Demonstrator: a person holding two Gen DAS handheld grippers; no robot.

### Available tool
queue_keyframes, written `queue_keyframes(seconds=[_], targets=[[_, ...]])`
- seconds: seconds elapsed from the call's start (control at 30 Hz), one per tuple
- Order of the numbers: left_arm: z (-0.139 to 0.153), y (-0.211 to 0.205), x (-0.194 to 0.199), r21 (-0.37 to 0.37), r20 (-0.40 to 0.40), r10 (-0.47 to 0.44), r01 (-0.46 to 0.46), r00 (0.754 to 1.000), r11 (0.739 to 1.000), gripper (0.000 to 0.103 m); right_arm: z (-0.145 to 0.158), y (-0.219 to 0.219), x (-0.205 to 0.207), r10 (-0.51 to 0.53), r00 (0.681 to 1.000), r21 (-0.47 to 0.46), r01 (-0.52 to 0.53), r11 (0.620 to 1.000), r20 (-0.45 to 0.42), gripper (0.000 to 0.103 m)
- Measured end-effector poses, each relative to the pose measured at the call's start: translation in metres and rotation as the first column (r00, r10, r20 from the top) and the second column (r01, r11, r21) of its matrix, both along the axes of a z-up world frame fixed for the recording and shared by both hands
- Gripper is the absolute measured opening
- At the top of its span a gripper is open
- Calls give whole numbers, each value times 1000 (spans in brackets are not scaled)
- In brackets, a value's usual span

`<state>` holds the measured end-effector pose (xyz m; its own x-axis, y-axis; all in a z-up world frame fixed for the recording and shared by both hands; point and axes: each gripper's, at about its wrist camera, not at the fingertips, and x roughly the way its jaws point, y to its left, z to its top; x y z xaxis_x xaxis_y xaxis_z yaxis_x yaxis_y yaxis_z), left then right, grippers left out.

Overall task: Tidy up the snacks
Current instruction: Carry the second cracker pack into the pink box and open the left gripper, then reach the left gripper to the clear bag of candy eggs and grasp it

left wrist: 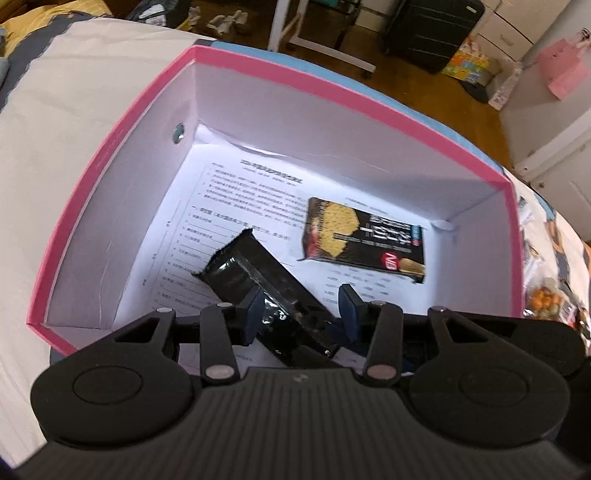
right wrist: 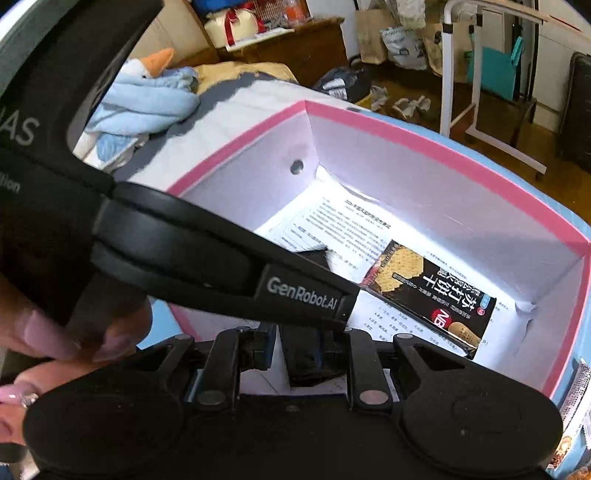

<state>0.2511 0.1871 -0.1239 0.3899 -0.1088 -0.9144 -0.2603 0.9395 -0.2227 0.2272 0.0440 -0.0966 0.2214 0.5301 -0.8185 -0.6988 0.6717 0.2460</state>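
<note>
Left wrist view: we see the left gripper point(left wrist: 301, 306) with jaws pinching a black snack pack point(left wrist: 255, 284), its long axis running from the jaws up-left, over the pink box point(left wrist: 258, 92).
Pack's look: glossy black, crimped end.
Right wrist view: the right gripper point(right wrist: 301, 347) has jaws pressed on a dark pack point(right wrist: 310, 354); a cracker packet point(right wrist: 428, 295) lies flat far right in the box.

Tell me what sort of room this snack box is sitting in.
Most likely a bedroom: the pink-rimmed box rests on a bed with a rumpled blue blanket beside it, and a dark suitcase stands on the wooden floor beyond.
</note>
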Motion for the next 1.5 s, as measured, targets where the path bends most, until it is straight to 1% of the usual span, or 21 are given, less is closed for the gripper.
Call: queue_keyframes(seconds=[0.13, 0.2, 0.27, 0.33, 0.4, 0.5, 0.6, 0.67, 0.7, 0.73, 0.8, 0.93, 1.0, 1.03, 1.1, 1.17, 1.23, 1.3, 1.4, 1.43, 1.5], targets=[[11, -4, -12, 30, 30, -13, 12, 999, 999, 47, 13, -11, -11, -36, 996, -16, 38, 999, 79, 47], [19, -6, -19, 28, 43, -26, 25, 999, 999, 48, 24, -25, -21, -56, 992, -5, 57, 998, 114, 48], [31, -11, -27, 35, 68, -45, 43, 997, 998, 51, 39, -44, -33, -84, 985, 25, 81, 996, 149, 52], [46, -18, -37, 65, 108, -74, 68, 991, 996, 55, 52, -66, -47, -124, 977, 53, 116, 992, 175, 60], [62, -29, -46, 104, 148, -111, 96, 983, 990, 60, 62, -87, -58, -170, 966, 80, 157, 984, 194, 62], [84, -49, -58, 140, 200, -189, 162, 961, 977, 66, 72, -128, -82, -219, 946, 89, 203, 975, 241, 65], [99, -74, -65, 146, 229, -284, 255, 931, 956, 69, 72, -164, -98, -275, 922, 61, 269, 961, 271, 68], [106, -91, -67, 138, 242, -343, 317, 908, 938, 72, 74, -187, -110, -309, 904, 39, 312, 949, 296, 73], [109, -100, -68, 133, 252, -374, 351, 893, 927, 74, 74, -200, -117, -323, 895, 28, 331, 943, 308, 81], [110, -111, -68, 128, 261, -404, 383, 877, 915, 76, 74, -211, -123, -334, 886, 14, 348, 937, 322, 85], [111, -130, -67, 124, 263, -447, 430, 855, 894, 77, 72, -227, -132, -346, 869, -18, 376, 927, 355, 87], [105, -176, -59, 110, 251, -529, 519, 811, 848, 81, 70, -250, -143, -367, 841, -65, 425, 903, 396, 89], [99, -197, -54, 117, 251, -564, 554, 786, 824, 83, 65, -255, -144, -379, 838, -71, 438, 896, 393, 90], [95, -209, -49, 121, 249, -583, 573, 773, 811, 86, 63, -255, -144, -375, 838, -79, 438, 895, 397, 90], [84, -231, -39, 112, 233, -612, 604, 756, 789, 92, 53, -253, -146, -336, 839, -105, 415, 904, 427, 93], [70, -250, -27, 89, 224, -633, 631, 741, 771, 92, 40, -250, -146, -290, 839, -141, 391, 909, 460, 94], [51, -266, -14, 67, 205, -634, 636, 745, 769, 92, 21, -245, -141, -262, 835, -180, 388, 904, 484, 94], [31, -278, -2, 42, 195, -647, 653, 737, 757, 92, 2, -242, -132, -250, 827, -207, 397, 894, 504, 93], [0, -292, 14, 32, 175, -645, 650, 744, 759, 92, -22, -239, -120, -270, 825, -195, 409, 891, 497, 93], [-10, -295, 18, 38, 169, -640, 643, 750, 765, 93, -30, -239, -116, -282, 826, -174, 409, 896, 488, 92], [-22, -293, 22, 17, 203, -610, 620, 766, 785, 100, -45, -237, -111, -311, 821, -150, 426, 892, 479, 91]])
